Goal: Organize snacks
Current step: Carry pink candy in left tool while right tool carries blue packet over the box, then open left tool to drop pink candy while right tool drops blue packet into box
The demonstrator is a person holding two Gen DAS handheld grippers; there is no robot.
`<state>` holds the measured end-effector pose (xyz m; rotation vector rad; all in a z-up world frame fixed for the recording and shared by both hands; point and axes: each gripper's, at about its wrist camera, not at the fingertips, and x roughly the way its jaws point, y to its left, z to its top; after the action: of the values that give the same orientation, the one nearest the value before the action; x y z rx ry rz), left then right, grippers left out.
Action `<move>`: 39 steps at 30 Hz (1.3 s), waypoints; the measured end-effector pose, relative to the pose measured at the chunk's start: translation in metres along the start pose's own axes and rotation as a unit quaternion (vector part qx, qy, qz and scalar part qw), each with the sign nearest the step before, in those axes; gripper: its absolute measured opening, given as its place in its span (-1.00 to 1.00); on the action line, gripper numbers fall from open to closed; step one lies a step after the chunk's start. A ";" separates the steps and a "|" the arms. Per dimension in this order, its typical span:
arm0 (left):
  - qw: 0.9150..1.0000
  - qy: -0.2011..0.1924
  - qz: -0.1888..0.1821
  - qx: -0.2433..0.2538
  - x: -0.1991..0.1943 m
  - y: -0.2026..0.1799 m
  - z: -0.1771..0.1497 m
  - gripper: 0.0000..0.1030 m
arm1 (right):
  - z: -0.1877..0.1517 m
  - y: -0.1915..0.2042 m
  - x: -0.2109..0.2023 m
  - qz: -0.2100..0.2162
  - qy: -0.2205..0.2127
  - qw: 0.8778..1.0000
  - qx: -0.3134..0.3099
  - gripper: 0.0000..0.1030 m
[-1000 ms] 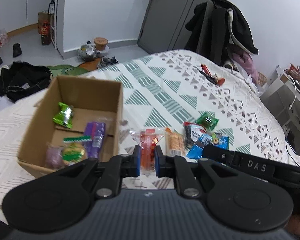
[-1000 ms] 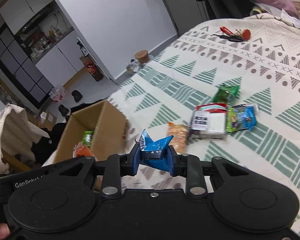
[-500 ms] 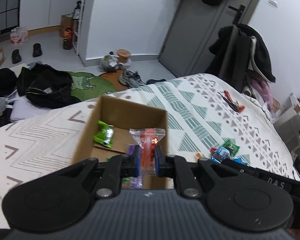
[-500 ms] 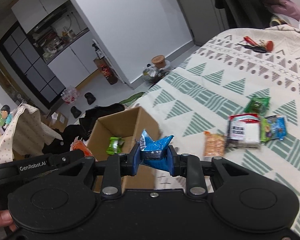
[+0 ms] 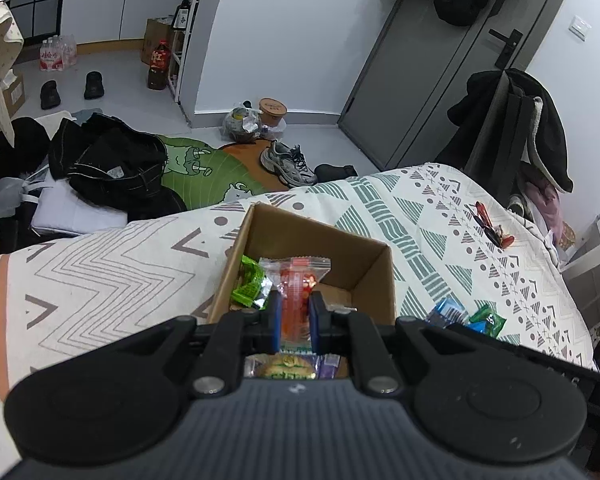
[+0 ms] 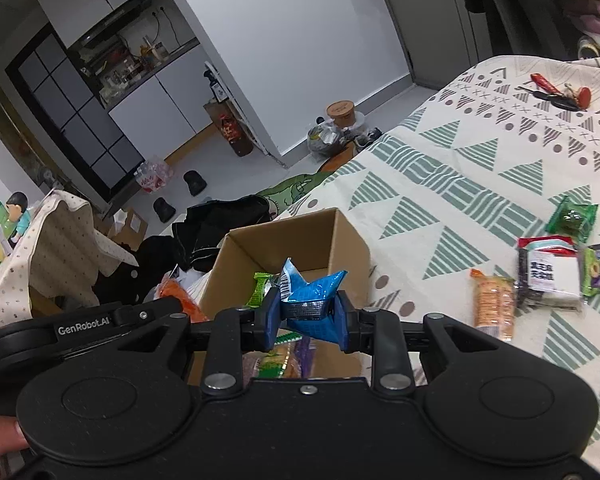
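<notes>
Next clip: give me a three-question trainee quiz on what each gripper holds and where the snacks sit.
1. True or false: the left gripper clamps a clear packet with red-orange filling.
2. The right gripper holds: A) crumpled blue foil packet B) green candy C) keys.
3. Fill in: both grippers are over the open brown cardboard ___.

Key: 1 true; 2 A; 3 box.

Red clear-wrapped snack (image 5: 298,292) and crumpled blue packet (image 6: 310,296) held above open cardboard box (image 5: 374,276)
</notes>
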<state>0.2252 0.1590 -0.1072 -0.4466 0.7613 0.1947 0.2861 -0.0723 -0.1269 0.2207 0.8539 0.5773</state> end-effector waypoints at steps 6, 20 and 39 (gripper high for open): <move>1.000 -0.005 -0.008 -0.011 0.009 0.009 0.005 -0.67 | 0.003 0.013 0.012 0.000 0.005 1.000 -0.003 -0.47; 0.999 0.013 0.008 -0.030 -0.004 0.034 0.003 -0.26 | 0.013 0.032 0.028 0.017 0.017 1.000 0.010 -0.20; 0.999 0.017 0.042 -0.002 -0.036 0.002 -0.016 0.79 | -0.002 -0.002 -0.035 -0.031 0.012 0.999 0.015 0.31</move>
<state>0.1892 0.1532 -0.0929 -0.4224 0.8142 0.2680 0.2670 -0.0934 -0.1064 0.2147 0.8907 0.5093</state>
